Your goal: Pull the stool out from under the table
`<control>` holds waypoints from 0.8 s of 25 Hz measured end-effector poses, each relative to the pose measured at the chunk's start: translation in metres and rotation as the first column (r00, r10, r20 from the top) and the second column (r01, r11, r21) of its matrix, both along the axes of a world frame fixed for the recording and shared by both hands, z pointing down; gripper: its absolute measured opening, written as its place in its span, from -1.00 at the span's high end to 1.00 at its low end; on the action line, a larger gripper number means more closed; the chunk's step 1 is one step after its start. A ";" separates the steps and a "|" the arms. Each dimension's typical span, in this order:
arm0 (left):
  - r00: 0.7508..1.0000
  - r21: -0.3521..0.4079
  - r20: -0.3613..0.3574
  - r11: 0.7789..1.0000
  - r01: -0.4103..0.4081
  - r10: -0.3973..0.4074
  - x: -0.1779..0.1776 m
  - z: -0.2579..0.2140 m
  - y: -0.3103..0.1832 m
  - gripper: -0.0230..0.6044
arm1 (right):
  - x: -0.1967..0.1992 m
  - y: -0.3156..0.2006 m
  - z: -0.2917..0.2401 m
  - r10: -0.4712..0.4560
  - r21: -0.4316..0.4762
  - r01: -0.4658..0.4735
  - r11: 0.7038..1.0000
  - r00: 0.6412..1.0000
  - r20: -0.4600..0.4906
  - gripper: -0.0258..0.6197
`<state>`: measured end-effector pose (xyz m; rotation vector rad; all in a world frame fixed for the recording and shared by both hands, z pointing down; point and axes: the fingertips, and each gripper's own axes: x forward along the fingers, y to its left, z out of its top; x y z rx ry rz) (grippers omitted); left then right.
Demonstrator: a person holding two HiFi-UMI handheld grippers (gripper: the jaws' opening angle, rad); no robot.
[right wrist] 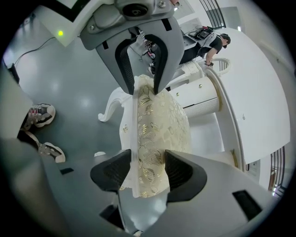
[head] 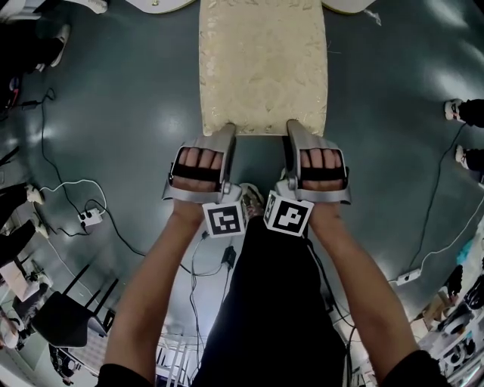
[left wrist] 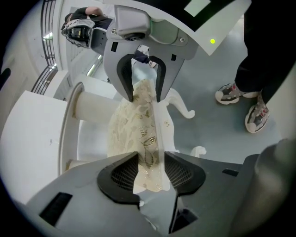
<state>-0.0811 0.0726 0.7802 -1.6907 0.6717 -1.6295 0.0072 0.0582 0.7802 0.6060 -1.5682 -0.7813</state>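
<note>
The stool (head: 263,60) has a cream seat with a gold leaf pattern and white curved legs (left wrist: 182,104). It stands on the grey floor, its far end at the white table (head: 344,6). My left gripper (head: 229,132) and right gripper (head: 291,127) sit side by side on the seat's near edge. In the left gripper view the seat edge (left wrist: 148,152) runs between the pads of the left gripper (left wrist: 150,171), and both pads touch it. The right gripper (right wrist: 147,173) holds the seat edge (right wrist: 150,152) the same way. The table's pedestal (right wrist: 203,99) stands behind the stool.
Cables and a power strip (head: 89,218) lie on the floor to the left, another strip (head: 408,276) to the right. Bystanders' shoes (head: 463,112) are at the right edge. The wearer's own shoes (left wrist: 245,104) stand close behind the grippers. The tabletop (left wrist: 32,134) overhangs the stool's far end.
</note>
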 end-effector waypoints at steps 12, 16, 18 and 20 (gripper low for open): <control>0.961 -0.031 -0.213 0.985 0.172 -0.174 0.013 -0.064 0.042 0.89 | 0.005 0.048 -0.060 0.041 -0.107 -0.025 0.994 0.988 0.150 0.26; 0.883 -0.090 -0.339 0.946 0.312 -0.323 0.015 -0.113 0.047 0.91 | 0.006 0.047 -0.113 0.114 -0.123 -0.088 0.989 0.966 0.231 0.74; 0.834 -0.111 -0.404 0.925 0.364 -0.377 0.011 -0.138 0.046 0.91 | 0.004 0.039 -0.142 0.159 -0.131 -0.126 0.983 0.946 0.283 0.87; 0.779 -0.126 -0.480 0.911 0.394 -0.403 0.008 -0.168 0.040 0.91 | -0.002 0.031 -0.171 0.170 -0.152 -0.124 0.981 0.924 0.343 0.89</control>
